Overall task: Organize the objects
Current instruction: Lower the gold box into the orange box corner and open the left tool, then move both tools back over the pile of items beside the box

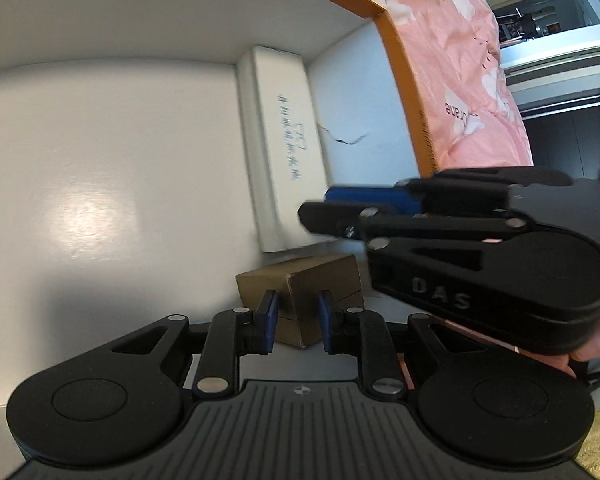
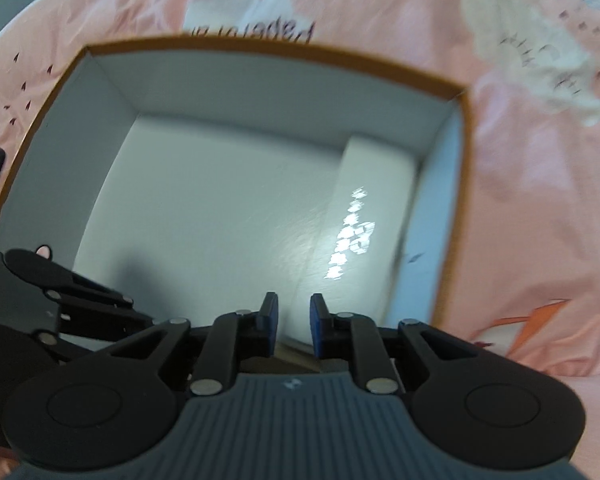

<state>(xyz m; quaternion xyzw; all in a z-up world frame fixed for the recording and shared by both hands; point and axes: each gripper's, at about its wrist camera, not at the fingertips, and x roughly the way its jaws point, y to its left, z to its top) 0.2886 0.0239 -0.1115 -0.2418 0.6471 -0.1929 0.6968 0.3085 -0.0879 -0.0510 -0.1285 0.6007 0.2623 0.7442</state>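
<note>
Left wrist view: left gripper [image 1: 297, 322] points down into an open box [image 1: 396, 68] with white inner walls and an orange rim. Its blue pads [image 1: 269, 317] stand narrowly apart on either side of a small brown carton [image 1: 300, 292] that lies on the box floor near the right wall. Whether the pads press on the carton cannot be told; the carton looks to lie just beyond them. A long white case [image 1: 278, 140] with handwriting lies along the right wall, just behind the carton. The right gripper [image 1: 332, 208] reaches in from the right above the case, fingers nearly together, nothing seen between them; a hand [image 1: 592, 344] holds its body. The box sits on pink printed bedding [image 1: 460, 60].

Right wrist view: right gripper [image 2: 293, 322] points steeply down over the same box [image 2: 260, 46]. Jaws almost closed, narrow gap, empty. White case [image 2: 372, 200] lies along the right wall, glare on its top. A brown edge, likely the carton [image 2: 296, 354], shows below the fingertips. Left gripper body shows at lower left; its fingertips are not clear here. Pink bedding [image 2: 540, 200] surrounds the box.
</note>
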